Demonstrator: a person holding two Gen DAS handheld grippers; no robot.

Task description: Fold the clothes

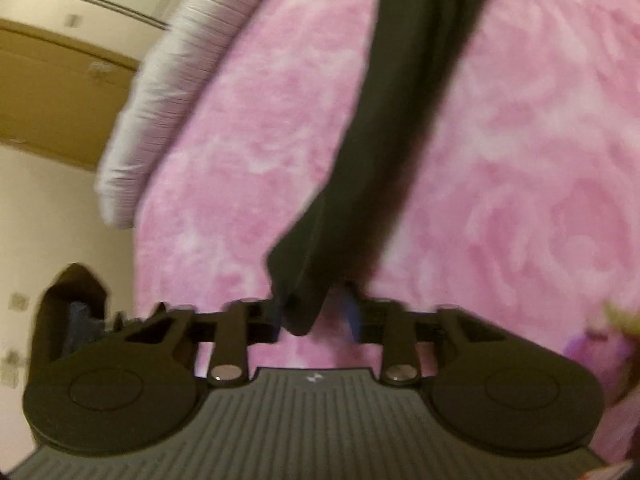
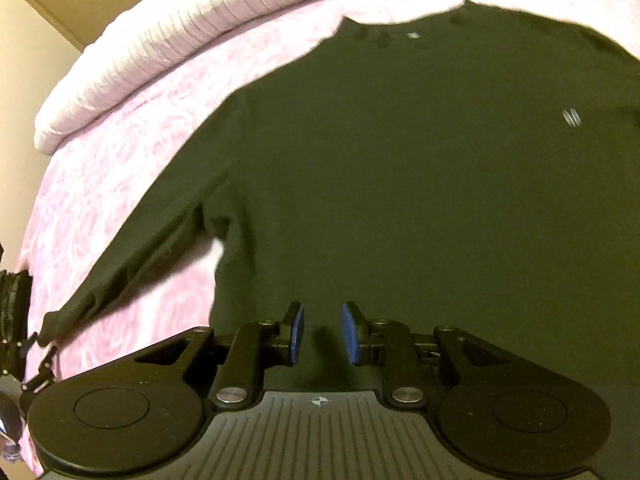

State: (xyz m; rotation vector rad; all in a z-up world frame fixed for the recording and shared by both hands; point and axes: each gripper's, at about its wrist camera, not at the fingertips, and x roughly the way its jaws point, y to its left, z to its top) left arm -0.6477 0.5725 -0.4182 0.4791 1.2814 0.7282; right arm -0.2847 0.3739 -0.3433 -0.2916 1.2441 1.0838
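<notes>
Left wrist view first: the left gripper (image 1: 310,318) has the cuff end of the sleeve (image 1: 400,128) sitting between its fingers, and the jaws look pinched down on it, nearly closed, though the blur makes the exact contact hard to read. The sleeve runs away from the claw as one long dark strip across the pink blanket (image 1: 520,200). A pale ribbed pillow (image 1: 160,96) lies along the bed's far edge. The fabric hangs and bends with no stiffness at all, so I'd guess it's light, soft knit that goes wherever you drag it. The cuff is a decent place to hold: it's doubled material, so less likely to slip out of the pads.

Right wrist view: the dark sweater (image 2: 420,180) is spread flat on the pink blanket, neckline toward the pillow, one sleeve angling off to the lower left where the other gripper (image 2: 16,320) peeks in at the edge. The right gripper (image 2: 320,334) hovers over the hem area with its blue pads (image 2: 297,332) partly apart and nothing between them.

For this hand I'd take the hem or the side seam near the bottom corner. Grab only one layer of something this floppy and it'll bunch and slide over the fuzzy blanket, so pinching both layers at an edge seems the safer bet.
</notes>
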